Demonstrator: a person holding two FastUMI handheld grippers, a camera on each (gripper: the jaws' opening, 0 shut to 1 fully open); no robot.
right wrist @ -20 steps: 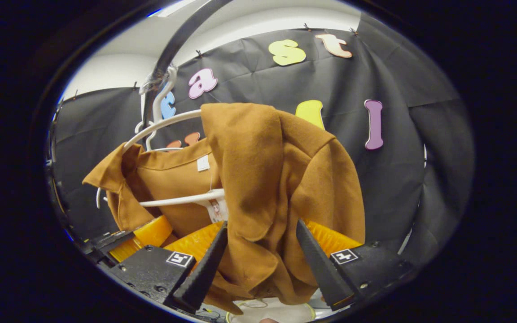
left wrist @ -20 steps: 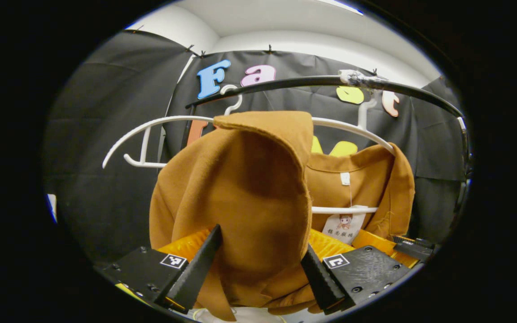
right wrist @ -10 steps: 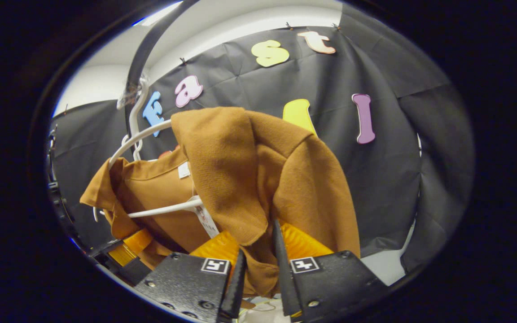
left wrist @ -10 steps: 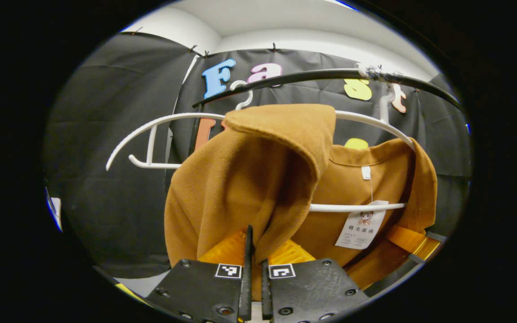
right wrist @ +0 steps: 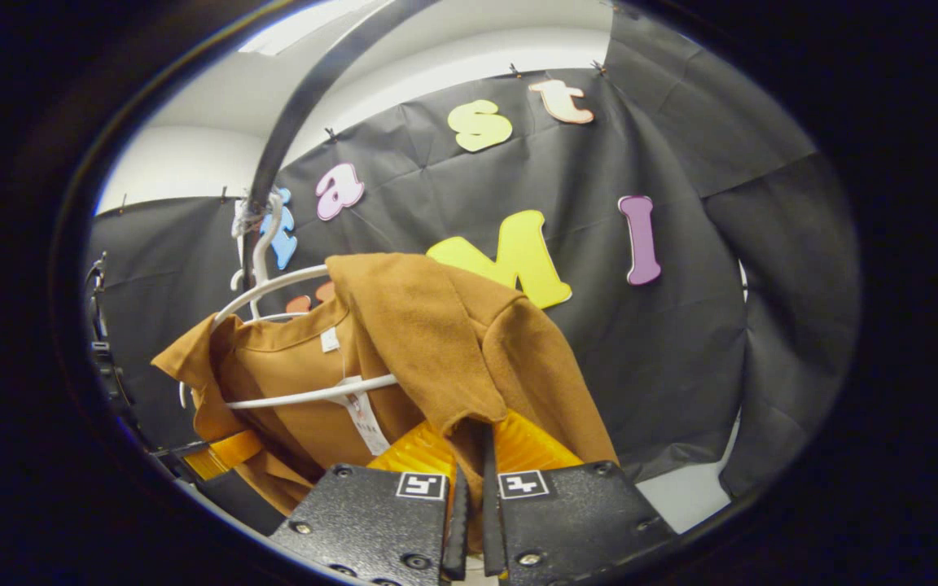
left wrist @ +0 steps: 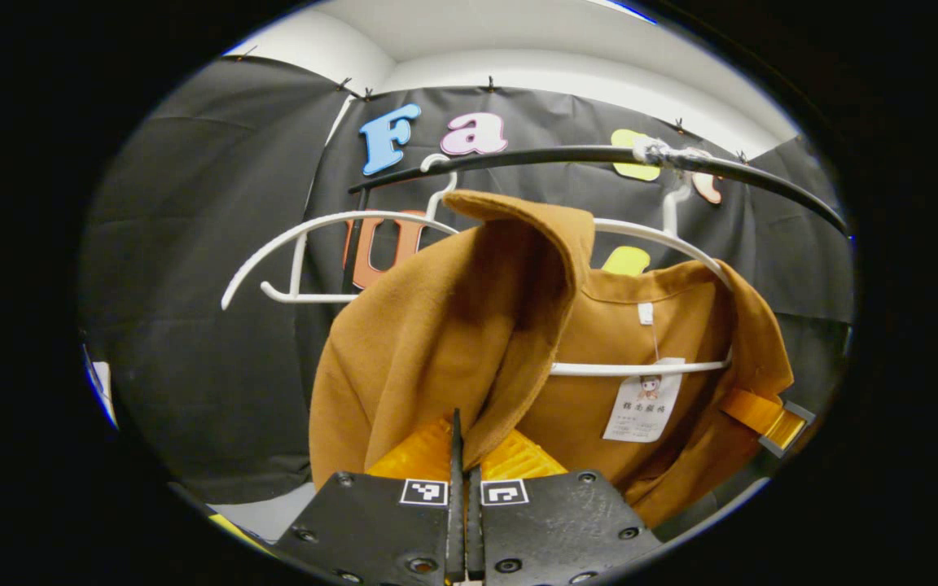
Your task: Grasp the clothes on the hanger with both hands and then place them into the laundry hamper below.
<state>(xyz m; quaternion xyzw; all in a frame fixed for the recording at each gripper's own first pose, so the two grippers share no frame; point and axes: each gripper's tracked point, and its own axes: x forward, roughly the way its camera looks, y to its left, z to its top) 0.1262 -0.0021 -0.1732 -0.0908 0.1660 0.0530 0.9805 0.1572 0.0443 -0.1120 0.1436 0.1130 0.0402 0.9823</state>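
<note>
A brown coat point(left wrist: 453, 342) hangs on a white hanger point(left wrist: 314, 232) from a dark rail point(left wrist: 567, 155). My left gripper point(left wrist: 461, 456) is shut on the coat's front flap, low in the left gripper view. The same coat point(right wrist: 436, 342) shows in the right gripper view on its hanger point(right wrist: 273, 285), and my right gripper point(right wrist: 473, 464) is shut on its other front flap. A paper tag point(left wrist: 640, 403) dangles inside the collar. The other gripper shows at the right edge of the left gripper view point(left wrist: 766, 415) and at the lower left of the right gripper view point(right wrist: 208, 460).
The rail point(right wrist: 306, 98) runs overhead. A second white hanger hook point(left wrist: 677, 195) hangs on the rail to the right. Black cloth walls close in behind and at both sides. A strip of pale floor point(right wrist: 681, 496) shows low at the right.
Both grippers went from open around the coat's flaps to shut on them. The coat's flaps have since been pulled lower and outward on the hanger.
</note>
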